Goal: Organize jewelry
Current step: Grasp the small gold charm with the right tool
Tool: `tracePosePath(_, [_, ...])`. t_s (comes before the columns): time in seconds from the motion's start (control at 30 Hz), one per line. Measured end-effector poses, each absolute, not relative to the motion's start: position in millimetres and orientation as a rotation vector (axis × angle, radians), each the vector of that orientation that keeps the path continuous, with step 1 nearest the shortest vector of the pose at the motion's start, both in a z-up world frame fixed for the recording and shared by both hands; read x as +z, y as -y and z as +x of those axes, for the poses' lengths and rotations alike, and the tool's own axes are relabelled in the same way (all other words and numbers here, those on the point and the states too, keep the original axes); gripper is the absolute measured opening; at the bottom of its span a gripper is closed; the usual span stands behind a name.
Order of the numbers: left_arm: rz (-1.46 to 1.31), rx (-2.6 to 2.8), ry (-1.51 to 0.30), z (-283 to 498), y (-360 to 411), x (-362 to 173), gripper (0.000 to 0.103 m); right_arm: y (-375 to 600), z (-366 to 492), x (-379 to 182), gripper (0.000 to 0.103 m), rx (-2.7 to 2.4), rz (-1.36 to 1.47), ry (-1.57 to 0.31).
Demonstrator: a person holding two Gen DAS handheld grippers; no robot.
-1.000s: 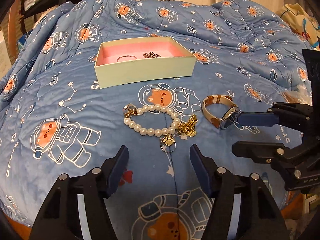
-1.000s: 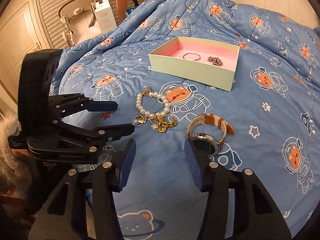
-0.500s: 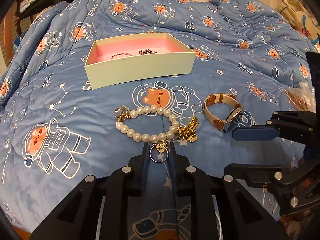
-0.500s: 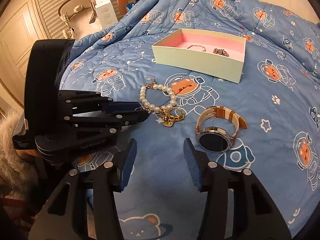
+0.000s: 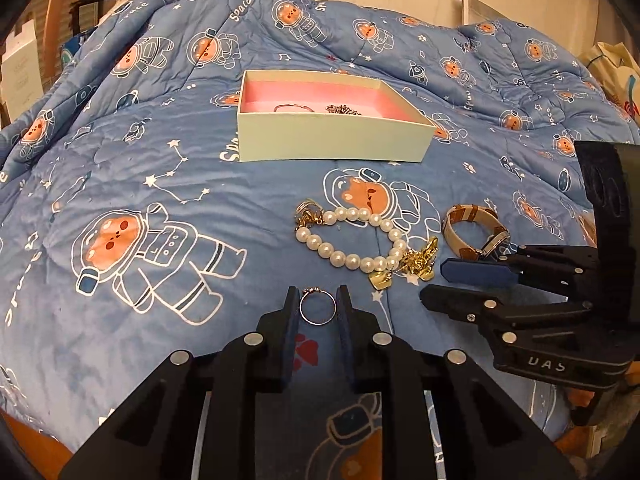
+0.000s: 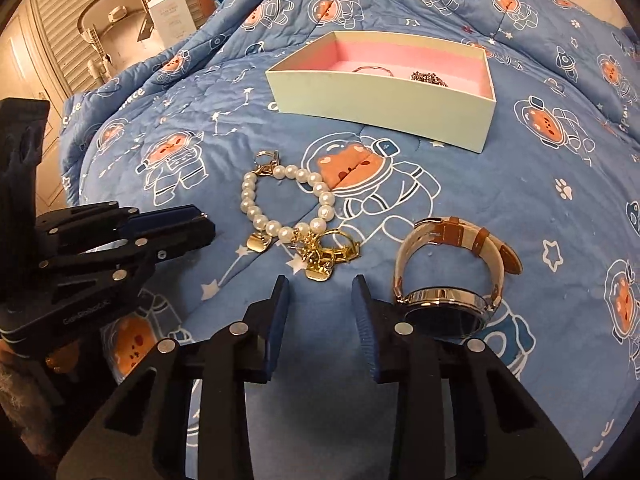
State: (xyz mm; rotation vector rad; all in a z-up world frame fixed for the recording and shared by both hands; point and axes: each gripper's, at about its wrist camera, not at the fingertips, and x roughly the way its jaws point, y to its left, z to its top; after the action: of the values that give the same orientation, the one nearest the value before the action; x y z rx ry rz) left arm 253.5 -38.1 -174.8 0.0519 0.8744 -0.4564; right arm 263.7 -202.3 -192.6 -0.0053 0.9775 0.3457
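Left tongs (image 5: 318, 309) pinch a thin ring (image 5: 318, 308); right tongs (image 6: 320, 304) hang spread and empty. Ahead, the box (image 5: 332, 144) already holds a bangle (image 5: 294, 107) and chain (image 5: 343, 110). Just beyond the tips, pearl bracelet (image 5: 352, 240) and watch (image 6: 452, 268) remain on the bed (image 5: 160, 200).

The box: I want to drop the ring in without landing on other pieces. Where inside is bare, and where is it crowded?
In the box, the thin bangle and dark chain sit mid-floor. Bare pink floor shows at the right end beyond the chain; the near wall hides the rest. Outside the box, the pearl bracelet and watch crowd the quilt before it. The left gripper holds the ring.
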Motion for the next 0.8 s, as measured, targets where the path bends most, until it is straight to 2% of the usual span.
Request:
tracePosePath(0.1, [0.043, -0.456, -0.876, 253.9, 37.5, -175.2, 0.018, 195.5, 268.0, -194.0, 0.032, 0.327, -0.042, -0.965])
tracePosePath(0.27, [0.038, -0.456, -0.876, 253.9, 37.5, -175.4, 0.018, 197.0, 270.4, -194.5, 0.022, 0.324, -0.049, -0.962])
tracePosePath(0.8, [0.012, -0.479, -0.872, 247.1, 34.2, -168.4, 0.018, 219.9, 247.9, -182.4, 0.022, 0.428, 0.032, -1.022])
